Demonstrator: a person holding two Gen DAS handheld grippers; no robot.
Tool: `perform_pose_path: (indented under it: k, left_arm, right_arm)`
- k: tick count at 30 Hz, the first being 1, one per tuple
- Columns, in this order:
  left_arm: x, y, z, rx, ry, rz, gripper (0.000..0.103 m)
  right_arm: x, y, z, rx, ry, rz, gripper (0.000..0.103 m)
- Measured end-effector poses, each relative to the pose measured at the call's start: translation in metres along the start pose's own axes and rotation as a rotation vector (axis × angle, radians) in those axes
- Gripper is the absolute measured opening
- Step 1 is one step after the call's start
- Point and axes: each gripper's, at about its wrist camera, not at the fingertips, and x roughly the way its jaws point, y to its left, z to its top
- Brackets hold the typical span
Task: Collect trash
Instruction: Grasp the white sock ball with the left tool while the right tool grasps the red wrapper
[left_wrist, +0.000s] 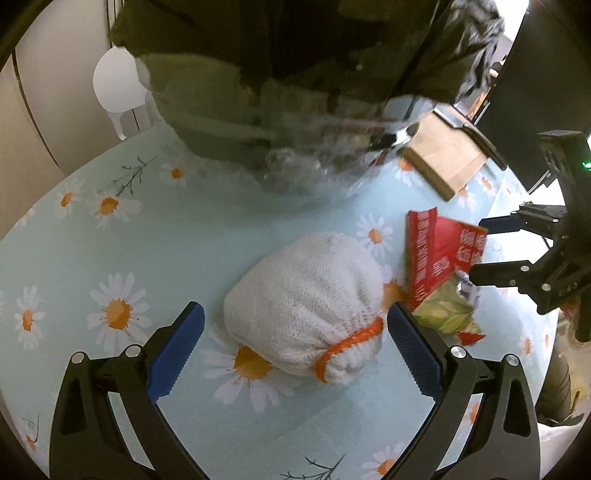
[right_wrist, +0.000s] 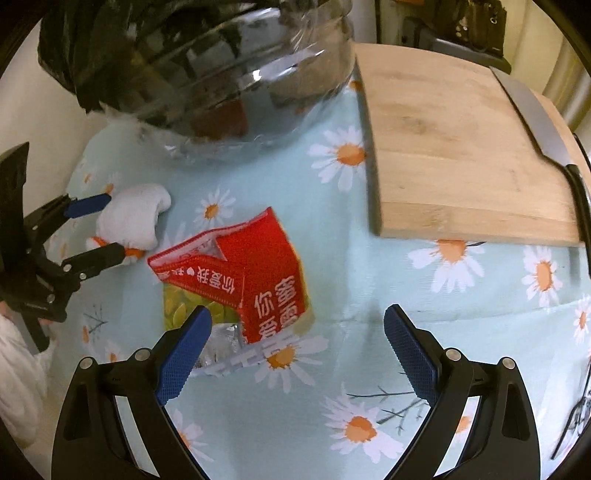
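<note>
Pale-blue daisy-print tablecloth (right_wrist: 332, 229), red wrapper (right_wrist: 258, 273) with white lettering, white orange-trimmed cloth (left_wrist: 306, 306), perhaps knitted.

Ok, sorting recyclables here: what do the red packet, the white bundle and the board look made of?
Red packet: glossy printed plastic film, seemingly foil-lined, given the silvery torn inside. White bundle: knitted cotton-like fabric with visible ribbed stitches and an orange hem. Board: matte, pale wood or bamboo, with visible grain and joined strips.

Both grippers are black plastic. The left gripper (left_wrist: 295, 343) and right gripper (right_wrist: 297, 345) carry blue ribbed pads (right_wrist: 183, 356) and silver screws (left_wrist: 459, 351).
</note>
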Motion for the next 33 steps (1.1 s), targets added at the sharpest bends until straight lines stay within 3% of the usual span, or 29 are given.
perform_pose_path:
  k: [3,7,11,17,20,27,28,30,31,32,33]
  left_arm:
    - [0.007,-0.001,0.001,0.015,0.005,0.005,0.097]
    - [0.021,-0.007,0.002,0.053,0.029,0.026,0.097]
    - [0.03,-0.017,0.003,0.118,0.02,0.095,0.098]
    - [0.035,-0.019,0.003,0.099,-0.028,0.115,0.099]
    - [0.033,-0.018,-0.005,0.113,-0.098,0.111,0.099]
    - [0.029,-0.015,-0.01,0.064,-0.132,0.132,0.099]
    - [0.028,-0.013,-0.011,0.055,-0.131,0.136,0.099]
    - [0.027,-0.014,-0.01,0.04,-0.122,0.144,0.095]
    - [0.026,-0.015,-0.01,0.043,-0.12,0.14,0.088]
    - [0.024,-0.017,-0.009,0.05,-0.119,0.135,0.08]
    - [0.021,-0.018,-0.008,0.051,-0.115,0.132,0.076]
  right_arm:
    - [0.008,0.008,0.0,-0.004,0.004,0.003,0.09]
    - [0.018,0.023,0.0,-0.054,0.0,-0.072,0.094]
    - [0.028,0.041,-0.001,-0.117,0.006,-0.153,0.096]
    - [0.026,0.045,-0.008,-0.11,-0.031,-0.148,0.097]
    - [0.023,0.043,-0.015,-0.114,-0.061,-0.145,0.097]
    - [0.016,0.035,-0.028,-0.108,-0.09,-0.149,0.095]
    - [0.017,0.034,-0.029,-0.107,-0.084,-0.15,0.092]
    - [0.012,0.035,-0.029,-0.124,-0.096,-0.142,0.068]
    - [0.008,0.038,-0.027,-0.136,-0.102,-0.135,0.047]
    - [0.005,0.039,-0.028,-0.146,-0.097,-0.13,0.036]
    - [0.004,0.039,-0.029,-0.152,-0.092,-0.123,0.033]
